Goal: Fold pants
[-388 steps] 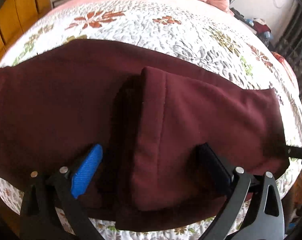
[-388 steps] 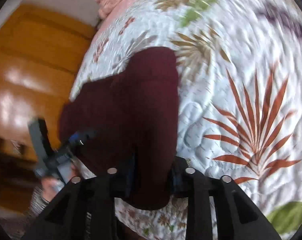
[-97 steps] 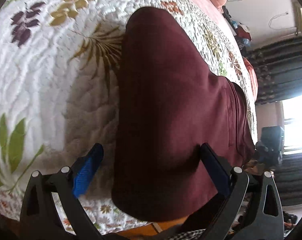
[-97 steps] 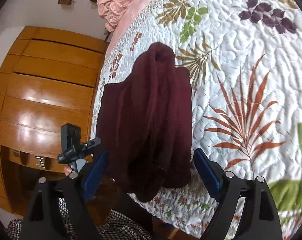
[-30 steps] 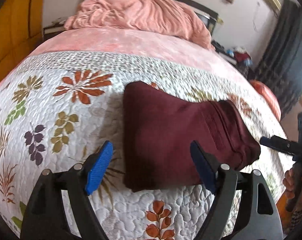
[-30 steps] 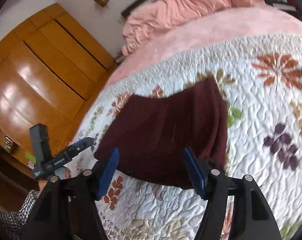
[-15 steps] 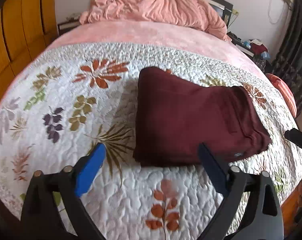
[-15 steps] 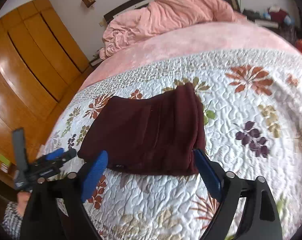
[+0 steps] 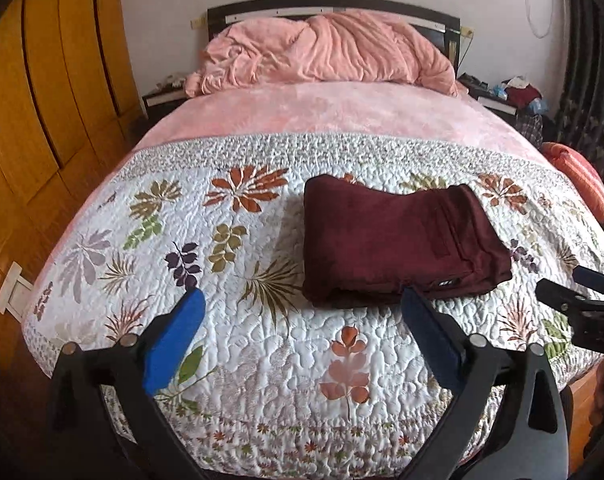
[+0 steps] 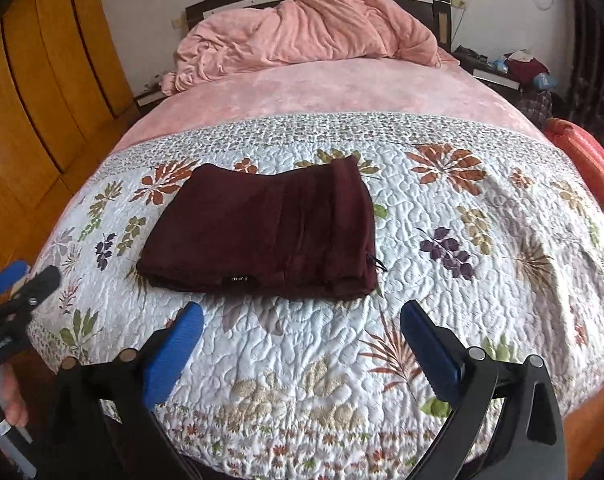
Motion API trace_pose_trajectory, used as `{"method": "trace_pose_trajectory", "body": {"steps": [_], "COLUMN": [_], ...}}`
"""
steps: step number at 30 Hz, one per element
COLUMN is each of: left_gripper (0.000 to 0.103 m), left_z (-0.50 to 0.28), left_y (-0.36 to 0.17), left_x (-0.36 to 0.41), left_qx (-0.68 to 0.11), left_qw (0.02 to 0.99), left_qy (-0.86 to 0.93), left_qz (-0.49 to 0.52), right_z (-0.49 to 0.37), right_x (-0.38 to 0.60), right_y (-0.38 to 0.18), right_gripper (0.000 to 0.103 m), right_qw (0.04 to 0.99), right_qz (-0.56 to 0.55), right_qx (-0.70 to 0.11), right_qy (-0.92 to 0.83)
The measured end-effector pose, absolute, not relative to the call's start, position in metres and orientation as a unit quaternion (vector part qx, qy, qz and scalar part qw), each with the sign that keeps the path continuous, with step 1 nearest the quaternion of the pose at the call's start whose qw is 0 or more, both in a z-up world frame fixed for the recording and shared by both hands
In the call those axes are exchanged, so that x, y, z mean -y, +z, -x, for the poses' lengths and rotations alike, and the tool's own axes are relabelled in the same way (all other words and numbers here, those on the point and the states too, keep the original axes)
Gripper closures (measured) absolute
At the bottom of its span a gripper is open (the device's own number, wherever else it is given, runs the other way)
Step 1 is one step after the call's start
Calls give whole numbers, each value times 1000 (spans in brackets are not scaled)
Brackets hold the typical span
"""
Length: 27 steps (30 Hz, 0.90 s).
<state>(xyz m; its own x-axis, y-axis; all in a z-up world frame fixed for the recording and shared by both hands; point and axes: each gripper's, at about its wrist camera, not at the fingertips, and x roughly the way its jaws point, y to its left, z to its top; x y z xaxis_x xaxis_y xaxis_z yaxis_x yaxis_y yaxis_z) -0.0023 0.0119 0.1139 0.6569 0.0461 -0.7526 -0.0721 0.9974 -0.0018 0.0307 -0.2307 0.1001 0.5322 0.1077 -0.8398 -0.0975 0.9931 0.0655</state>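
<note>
The maroon pants (image 9: 397,240) lie folded into a compact rectangle on the floral quilt (image 9: 262,320), near the foot of the bed. They also show in the right wrist view (image 10: 270,236). My left gripper (image 9: 302,304) is open and empty, held back from the pants above the quilt. My right gripper (image 10: 302,320) is open and empty, also drawn back from the pants. Each gripper shows at the edge of the other's view: the right one (image 9: 581,292) and the left one (image 10: 18,280).
A crumpled pink blanket (image 9: 325,52) lies at the headboard over a pink sheet (image 9: 341,108). A wooden wardrobe (image 9: 42,100) stands to the left. A nightstand with clutter (image 9: 509,96) and dark curtains are at the right. An orange striped cushion (image 9: 577,176) lies off the bed's right side.
Both grippers have pulled back and up from the folded pants, so the whole bed now shows. The pants lie still on the quilt.
</note>
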Motion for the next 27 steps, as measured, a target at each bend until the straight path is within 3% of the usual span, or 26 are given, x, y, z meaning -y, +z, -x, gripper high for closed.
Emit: {"method": "trace_pose_trajectory", "body": {"steps": [27], "left_gripper": [3], "left_z": [42], "left_y": [151], "left_x": [6], "left_qx": [-383], "left_qw": [923], "left_qy": [27], "left_qz": [-13], "right_z": [1], "right_x": [216], "right_y": [128], "right_gripper": [4], "right_qw": [859], "right_qz": [-1], "right_qx": [-512], "right_qy": [29]}}
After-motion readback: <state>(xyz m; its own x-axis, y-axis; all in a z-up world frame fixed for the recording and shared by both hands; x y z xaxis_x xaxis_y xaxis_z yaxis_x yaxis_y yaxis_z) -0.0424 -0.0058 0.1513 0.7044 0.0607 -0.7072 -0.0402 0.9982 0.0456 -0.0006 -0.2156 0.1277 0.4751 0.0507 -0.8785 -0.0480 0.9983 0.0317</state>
